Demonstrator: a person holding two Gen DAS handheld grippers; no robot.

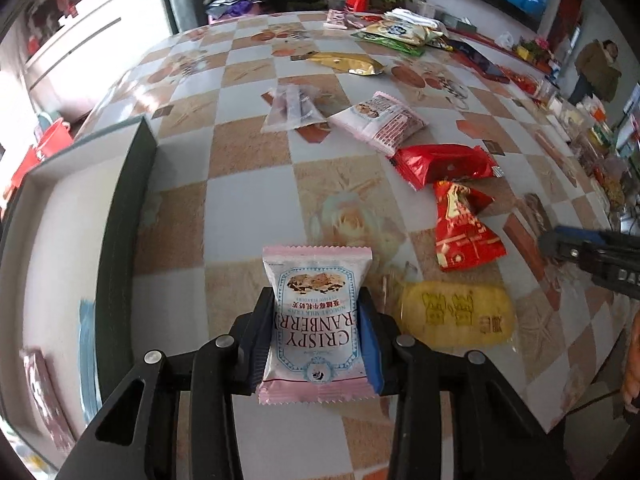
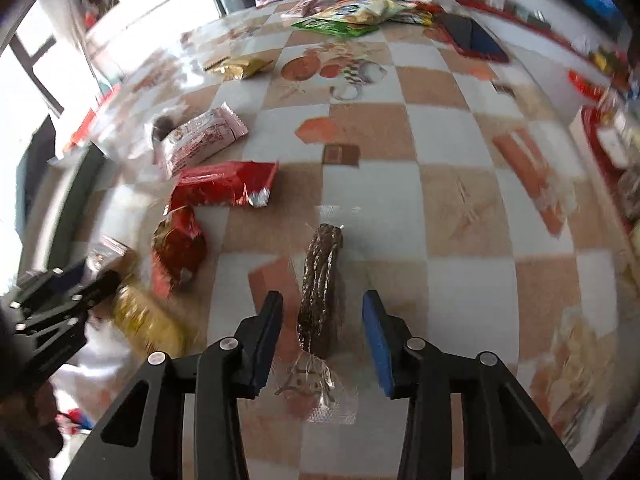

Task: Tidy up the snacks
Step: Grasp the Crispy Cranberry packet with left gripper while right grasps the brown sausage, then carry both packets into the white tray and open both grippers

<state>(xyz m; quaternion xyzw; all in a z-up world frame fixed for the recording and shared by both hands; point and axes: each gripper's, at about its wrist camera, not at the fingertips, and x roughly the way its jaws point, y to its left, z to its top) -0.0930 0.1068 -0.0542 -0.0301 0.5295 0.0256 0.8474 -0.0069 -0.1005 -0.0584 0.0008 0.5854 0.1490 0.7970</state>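
Reading "CRISPY CRANBERRY": pink packet (image 1: 316, 320) clenched in left gripper (image 1: 317, 322) above checkered table (image 1: 248, 200), box (image 1: 72, 208) just left. Right gripper (image 2: 322, 334) spread around clear-wrapped dark bar (image 2: 320, 292); red packets (image 2: 224, 184) nearby.

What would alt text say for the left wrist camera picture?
The left tool grips a pink Crispy Cranberry snack packet above a checkered table. A grey box stands at left; a yellow packet, red packets and another pink one lie at right.
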